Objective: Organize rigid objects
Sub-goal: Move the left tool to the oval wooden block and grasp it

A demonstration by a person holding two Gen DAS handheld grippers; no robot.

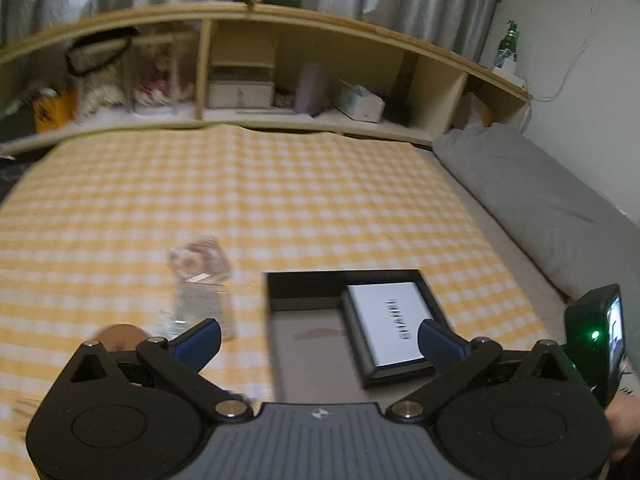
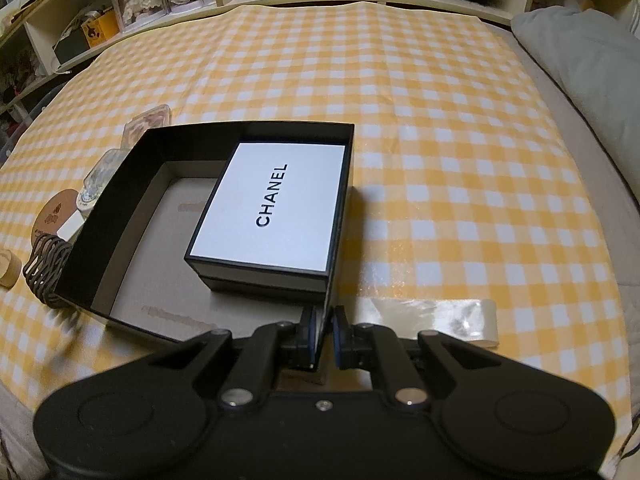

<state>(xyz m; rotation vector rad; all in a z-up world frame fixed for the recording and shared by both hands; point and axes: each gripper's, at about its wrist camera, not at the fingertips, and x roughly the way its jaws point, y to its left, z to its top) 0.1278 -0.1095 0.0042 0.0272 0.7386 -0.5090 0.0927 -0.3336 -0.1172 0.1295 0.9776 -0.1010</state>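
While the left gripper [image 1: 318, 338] hangs with jaws wide apart and nothing between them, the white box [image 1: 386, 326] sits in the right half of the black tray [image 1: 276, 292]; loose items [image 1: 200, 264] lie left of it on the cloth [image 1: 280, 200].

Right view: right gripper [image 2: 323, 334] is clamped on the tray's near right wall, steadying it. Likely step: between picks. Next: left gripper down onto a loose item, squarely.
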